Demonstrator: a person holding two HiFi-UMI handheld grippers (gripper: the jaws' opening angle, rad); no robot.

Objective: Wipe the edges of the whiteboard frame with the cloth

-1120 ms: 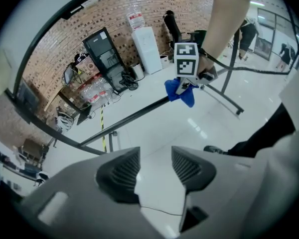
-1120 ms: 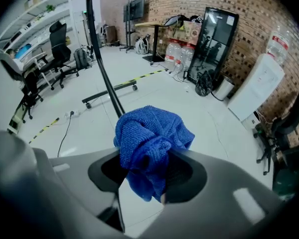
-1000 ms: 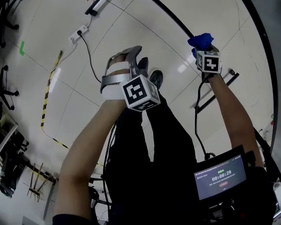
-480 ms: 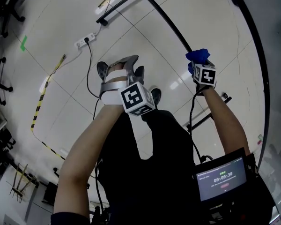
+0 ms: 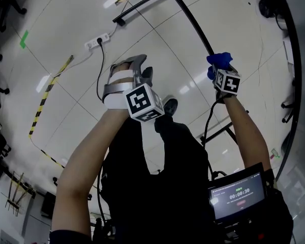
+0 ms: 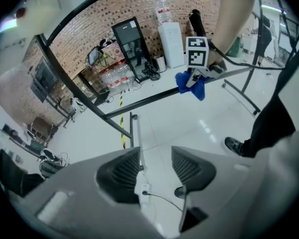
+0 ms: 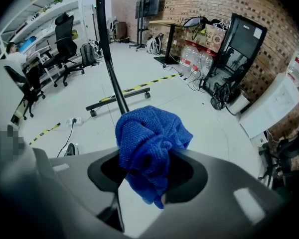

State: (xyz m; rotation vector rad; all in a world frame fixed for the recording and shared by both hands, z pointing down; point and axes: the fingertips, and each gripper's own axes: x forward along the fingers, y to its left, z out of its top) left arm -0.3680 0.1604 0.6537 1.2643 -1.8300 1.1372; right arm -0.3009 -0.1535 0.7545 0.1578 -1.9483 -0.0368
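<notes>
Blue cloth (image 7: 149, 138), bunched, pinched in the right gripper (image 7: 148, 173). Black whiteboard frame edge (image 7: 108, 59) runs just behind it.

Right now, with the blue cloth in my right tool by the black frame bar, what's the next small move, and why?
Probably slide the right tool along the black frame bar with the blue cloth pressed on it. The cloth, bunched in the jaws, appears to meet the bar, and bare bar runs beyond it.

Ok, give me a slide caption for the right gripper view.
Right gripper clamps a bunched blue cloth, with a black frame bar rising behind it above a pale floor.
</notes>
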